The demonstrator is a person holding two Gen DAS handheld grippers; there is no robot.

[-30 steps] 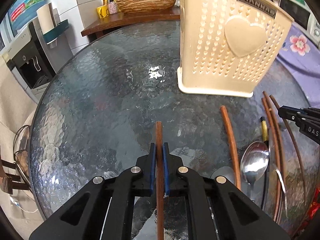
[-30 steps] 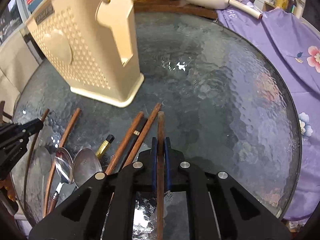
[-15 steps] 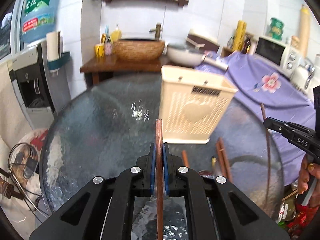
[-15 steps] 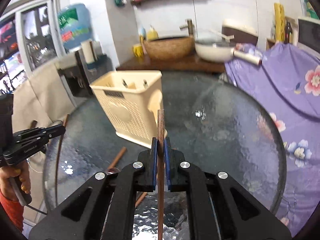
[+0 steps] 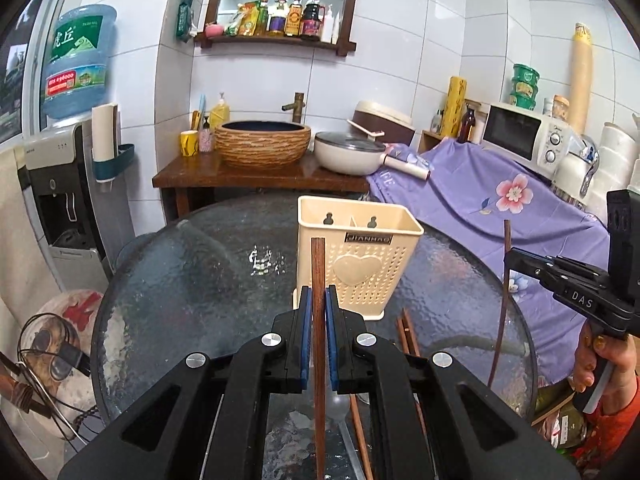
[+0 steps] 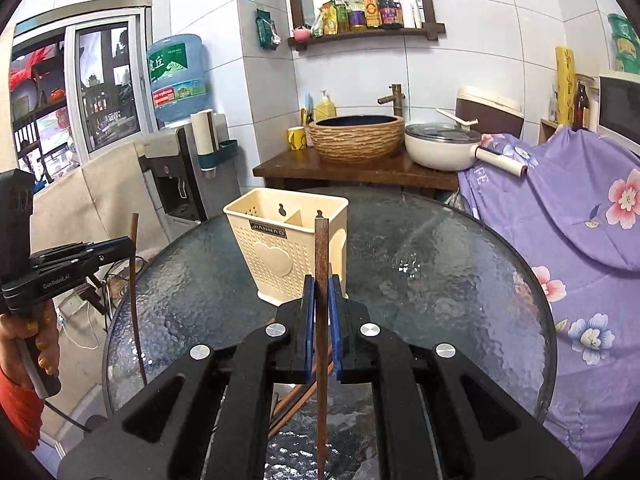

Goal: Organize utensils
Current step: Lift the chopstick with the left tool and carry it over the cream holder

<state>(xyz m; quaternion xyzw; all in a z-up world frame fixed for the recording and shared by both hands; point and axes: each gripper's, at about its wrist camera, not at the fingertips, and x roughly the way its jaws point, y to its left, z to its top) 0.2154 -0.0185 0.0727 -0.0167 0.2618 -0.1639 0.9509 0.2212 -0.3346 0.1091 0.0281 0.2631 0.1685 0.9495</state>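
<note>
While both grippers hang above the round glass table [image 5: 192,288], each is clamped on a single brown wooden chopstick. The left gripper [image 5: 315,300] has its blue pads pressed against the sides of its chopstick [image 5: 318,280], whose tip rises in front of the cream utensil holder [image 5: 360,256] as that wrist camera sees it. The right gripper [image 6: 321,292] pinches the second chopstick [image 6: 321,248] the same way, its squared end standing before the holder's right front corner in that view.

The utensil holder [image 6: 280,248] stands upright on the table, a perforated plastic box with a raised heart on its front and a divider splitting the inside into two compartments; both look empty from here.

Seen from the left wrist, the right gripper [image 5: 508,258] is to the right of the holder, its chopstick [image 5: 502,304] hanging nearly vertical above the table edge. From the right wrist, the left gripper [image 6: 130,246] is left of the holder with its chopstick [image 6: 136,300] likewise upright.

More chopsticks [image 5: 408,332] lie flat on the glass just in front of the holder, with a metal spoon [image 5: 338,404] nearer the camera, partly hidden by the left gripper.
</note>
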